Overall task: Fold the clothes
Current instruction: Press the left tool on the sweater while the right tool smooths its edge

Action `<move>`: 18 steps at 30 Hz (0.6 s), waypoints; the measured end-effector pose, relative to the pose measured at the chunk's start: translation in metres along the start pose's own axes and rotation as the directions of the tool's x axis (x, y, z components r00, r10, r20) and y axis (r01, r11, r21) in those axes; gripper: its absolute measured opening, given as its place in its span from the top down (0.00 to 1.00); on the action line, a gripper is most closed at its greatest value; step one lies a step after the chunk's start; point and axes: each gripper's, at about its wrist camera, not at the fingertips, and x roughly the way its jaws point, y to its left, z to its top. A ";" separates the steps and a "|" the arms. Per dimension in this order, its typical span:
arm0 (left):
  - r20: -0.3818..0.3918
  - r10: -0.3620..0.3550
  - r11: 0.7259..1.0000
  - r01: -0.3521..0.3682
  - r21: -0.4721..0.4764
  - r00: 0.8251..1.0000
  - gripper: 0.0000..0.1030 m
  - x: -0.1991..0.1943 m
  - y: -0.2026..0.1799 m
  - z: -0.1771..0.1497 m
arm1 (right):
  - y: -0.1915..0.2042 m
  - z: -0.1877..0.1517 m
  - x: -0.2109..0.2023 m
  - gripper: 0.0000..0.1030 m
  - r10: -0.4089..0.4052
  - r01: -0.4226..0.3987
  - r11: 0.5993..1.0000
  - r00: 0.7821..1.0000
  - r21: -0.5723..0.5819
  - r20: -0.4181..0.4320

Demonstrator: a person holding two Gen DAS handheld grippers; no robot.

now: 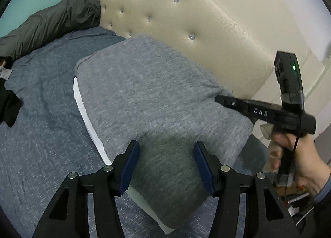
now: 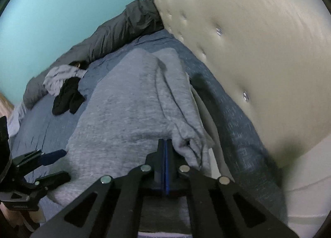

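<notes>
At the far left of the bed (image 1: pixel 41 134), a black garment (image 2: pixel 68 97) and a pale grey one (image 2: pixel 58 78) lie crumpled, so I judge they wait for folding. In the middle, near the cream headboard (image 1: pixel 186 20), the grey garment (image 1: pixel 155 97) lies as a smooth, rounded rectangle with white showing under its edge, and the left gripper (image 1: pixel 165 161) hovers above it with fingers spread wide. On the right, the right gripper (image 2: pixel 165 151) has its fingers pressed together beside the bunched edge; whether cloth sits between them I cannot tell.
</notes>
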 end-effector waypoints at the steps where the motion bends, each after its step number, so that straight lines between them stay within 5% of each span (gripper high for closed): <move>1: 0.000 0.003 1.000 -0.003 0.001 1.000 0.43 0.001 0.000 -0.001 | -0.003 -0.004 0.001 1.00 0.000 0.000 1.000 1.000 0.003 0.009; 9: 0.011 0.017 0.999 -0.017 0.028 1.000 0.44 -0.007 -0.005 0.001 | 0.003 0.010 -0.032 1.00 0.007 -0.011 1.000 0.990 0.027 0.139; 15: 0.024 0.020 1.000 -0.021 0.024 1.000 0.45 -0.014 -0.005 0.000 | -0.002 0.016 -0.008 1.00 -0.082 0.082 0.996 0.996 0.024 0.027; 18: 0.030 0.022 1.000 -0.023 0.022 0.999 0.44 -0.017 -0.005 0.000 | -0.009 0.011 -0.010 1.00 -0.075 0.073 0.995 0.996 0.061 0.041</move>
